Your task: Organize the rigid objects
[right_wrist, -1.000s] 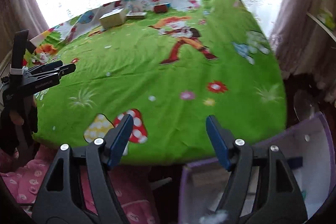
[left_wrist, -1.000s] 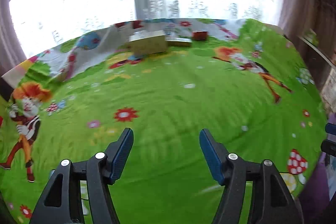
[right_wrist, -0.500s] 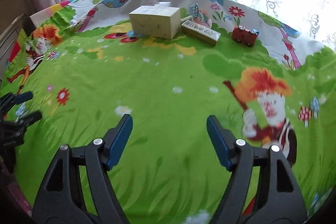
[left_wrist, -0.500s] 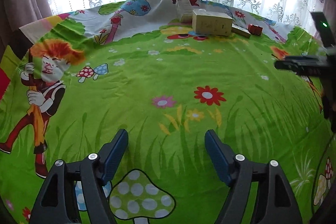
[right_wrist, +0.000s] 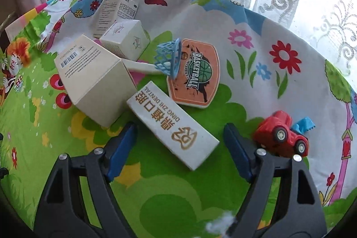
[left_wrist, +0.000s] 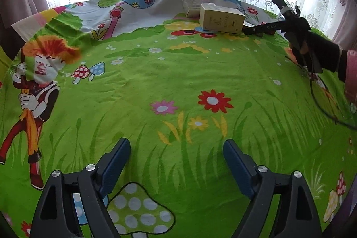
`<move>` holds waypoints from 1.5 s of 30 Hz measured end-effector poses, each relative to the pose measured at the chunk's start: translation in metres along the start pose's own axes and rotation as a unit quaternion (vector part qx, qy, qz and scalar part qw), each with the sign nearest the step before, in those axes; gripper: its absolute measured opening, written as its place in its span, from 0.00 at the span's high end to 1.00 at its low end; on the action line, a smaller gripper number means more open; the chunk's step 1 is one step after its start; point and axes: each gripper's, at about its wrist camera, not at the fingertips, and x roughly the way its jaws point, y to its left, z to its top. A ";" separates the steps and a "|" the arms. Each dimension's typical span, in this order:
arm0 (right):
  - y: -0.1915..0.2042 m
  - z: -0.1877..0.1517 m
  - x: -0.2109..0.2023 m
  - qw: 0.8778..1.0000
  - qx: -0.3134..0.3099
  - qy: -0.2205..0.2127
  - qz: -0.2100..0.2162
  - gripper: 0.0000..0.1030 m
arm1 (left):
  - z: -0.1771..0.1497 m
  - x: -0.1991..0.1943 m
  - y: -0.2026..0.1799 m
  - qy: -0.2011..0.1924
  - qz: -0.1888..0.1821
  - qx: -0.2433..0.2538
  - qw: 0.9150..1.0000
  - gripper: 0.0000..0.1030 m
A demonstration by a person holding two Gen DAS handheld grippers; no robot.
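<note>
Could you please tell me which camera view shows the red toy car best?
The right wrist view: the red toy car lies close and sharp, beside the right gripper. In the left wrist view, I cannot find it.

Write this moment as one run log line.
right gripper: closing around dental box, no contact | left gripper: opening, empty

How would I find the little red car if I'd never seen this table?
Look at the far edge of the cartoon tablecloth by the lace curtain, where some boxes are bunched. Right of the long white dental box sits the red toy car, the only thing with wheels.
</note>
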 end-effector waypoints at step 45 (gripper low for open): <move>0.079 -0.098 -0.065 0.999 0.020 -0.038 -0.018 0.66 | 0.220 0.104 -0.012 0.050 -0.084 -0.407 0.908 0.30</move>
